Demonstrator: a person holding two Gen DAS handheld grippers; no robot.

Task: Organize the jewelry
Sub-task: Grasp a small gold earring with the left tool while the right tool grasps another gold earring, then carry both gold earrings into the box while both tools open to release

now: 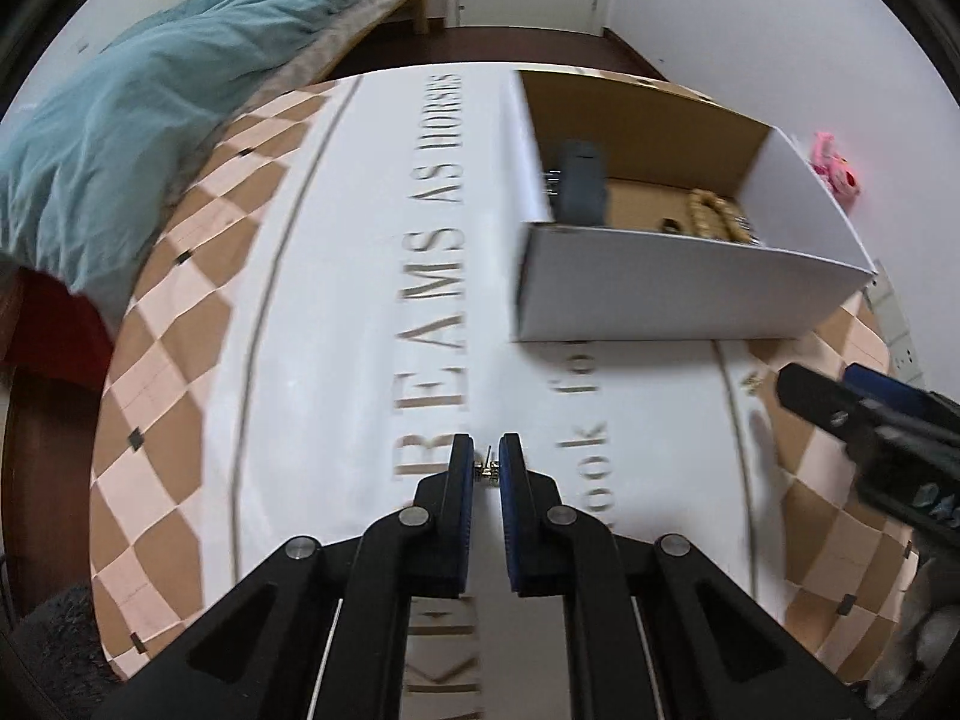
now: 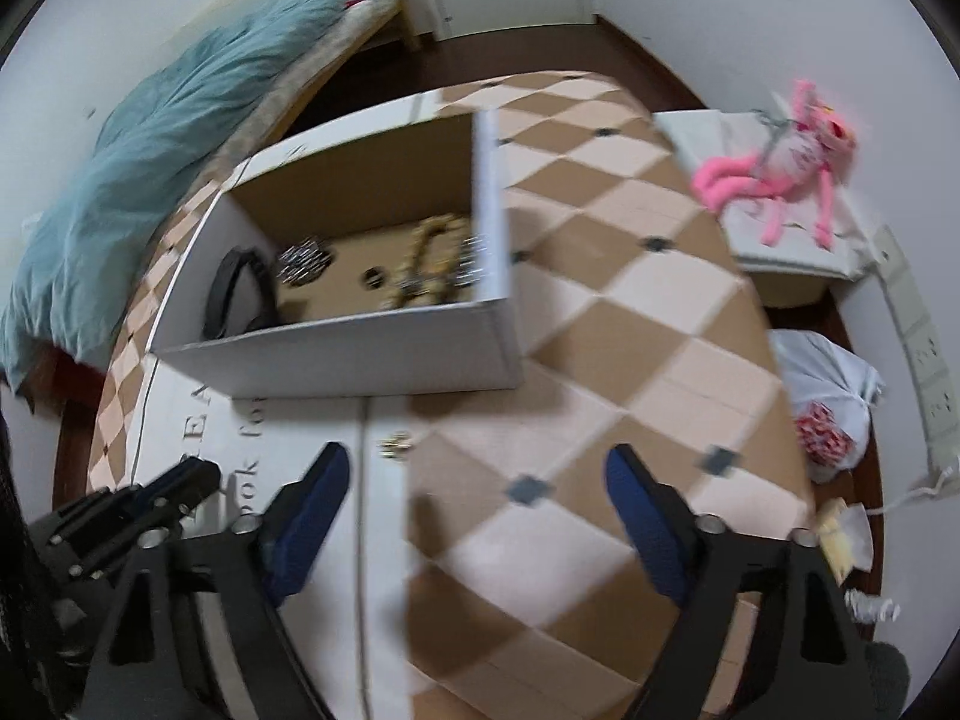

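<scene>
We see our left gripper (image 1: 486, 456) low over the white centre of the desk (image 1: 336, 312), its blue-padded fingers (image 1: 462, 492) drawn close together and clamped on a small silver piece of jewelry (image 1: 487, 470), too small to identify further. The piece sits between the fingertips, above the printed lettering on the desk cover.

Ahead and to the right stands an open cardboard box (image 1: 690, 294), white outside and brown inside, resting on the desk. From the right wrist view we see into it: a dark grey band (image 2: 237, 294) leans against the near-left corner, a silver chain bundle (image 2: 303, 261) lies beside it, a small dark ring (image 2: 373, 277) sits mid-floor, and a gold beaded bracelet (image 2: 429, 267) lies toward the right wall with more silver pieces next to it, blurred.

Our right gripper (image 2: 477, 474) hangs over the checkered brown-and-cream part of the desk, its fingers (image 2: 312, 516) spread wide apart with nothing between them. Just ahead of its left finger a small gold earring-like item (image 2: 396, 444) lies on the desk, near the front wall of the box but not touching it.

Off the desk we see a teal blanket (image 2: 150, 180) on a bed to the left and a pink plush toy (image 2: 774, 180) on a pale box to the right.
</scene>
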